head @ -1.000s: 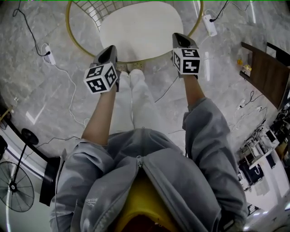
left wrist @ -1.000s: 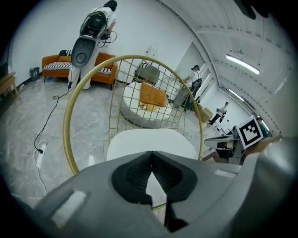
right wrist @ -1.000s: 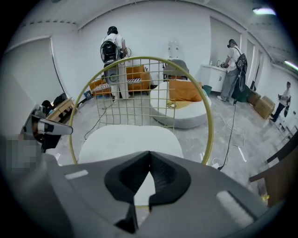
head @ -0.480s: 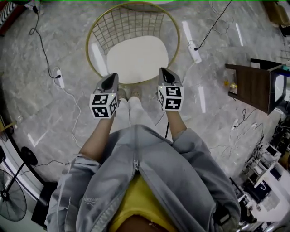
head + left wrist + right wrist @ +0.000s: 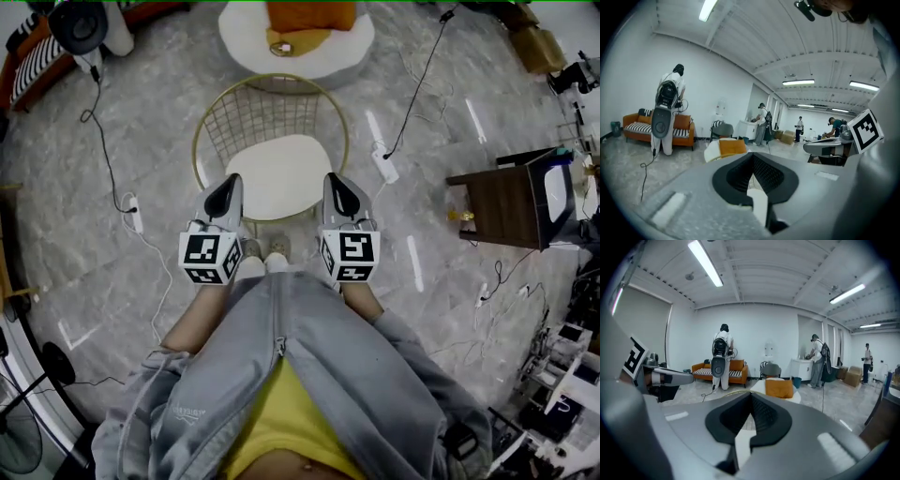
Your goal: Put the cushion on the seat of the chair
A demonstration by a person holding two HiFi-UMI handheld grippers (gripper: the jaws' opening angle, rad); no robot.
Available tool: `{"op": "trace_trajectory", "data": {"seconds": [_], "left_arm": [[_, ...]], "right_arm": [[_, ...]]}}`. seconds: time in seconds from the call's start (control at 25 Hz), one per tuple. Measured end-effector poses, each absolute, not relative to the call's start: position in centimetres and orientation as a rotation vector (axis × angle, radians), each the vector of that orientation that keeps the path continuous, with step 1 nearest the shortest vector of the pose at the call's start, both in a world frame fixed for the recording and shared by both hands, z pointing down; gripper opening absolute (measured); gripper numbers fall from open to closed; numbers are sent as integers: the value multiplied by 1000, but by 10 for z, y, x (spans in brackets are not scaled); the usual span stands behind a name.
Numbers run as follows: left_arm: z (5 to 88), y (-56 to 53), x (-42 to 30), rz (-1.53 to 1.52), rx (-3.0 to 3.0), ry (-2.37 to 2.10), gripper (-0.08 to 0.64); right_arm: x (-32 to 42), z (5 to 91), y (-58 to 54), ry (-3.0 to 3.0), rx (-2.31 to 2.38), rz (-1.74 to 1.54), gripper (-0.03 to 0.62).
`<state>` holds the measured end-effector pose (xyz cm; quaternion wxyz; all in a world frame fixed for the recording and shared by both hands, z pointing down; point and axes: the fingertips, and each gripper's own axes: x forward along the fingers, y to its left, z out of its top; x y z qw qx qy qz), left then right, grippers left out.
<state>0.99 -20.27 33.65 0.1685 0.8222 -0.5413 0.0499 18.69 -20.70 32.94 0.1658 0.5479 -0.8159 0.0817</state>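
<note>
While both are being held shut and empty, the left gripper (image 5: 223, 199) and right gripper (image 5: 339, 195) are being kept at the chair's (image 5: 217, 122) near edge. The white cushion (image 5: 281, 173) is being carried flat on the seat, long axis left-to-right. Open marble floor (image 5: 169, 112) is being left all round, crossed by a power strip (image 5: 384, 161) on the right.

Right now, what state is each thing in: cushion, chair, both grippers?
White seat cushion, lying flat on the chair's seat.
Gold wire chair, upright, seat covered by the cushion.
Left gripper, fingers shut, holding nothing.
Right gripper, fingers shut, holding nothing.
</note>
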Motion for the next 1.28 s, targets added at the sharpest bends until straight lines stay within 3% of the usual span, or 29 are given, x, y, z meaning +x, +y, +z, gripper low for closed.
{"op": "trace_trajectory", "data": {"seconds": [0.4,1.28], "left_arm": [[211,-191,14,5,2561,-1677,6],[224,-185,14,-11,2546,-1664,6]], "right_arm": [[176,208,-195,-2480,1650,-38,-2],[172,218,-185,-2496,1604,-28,-2]]}}
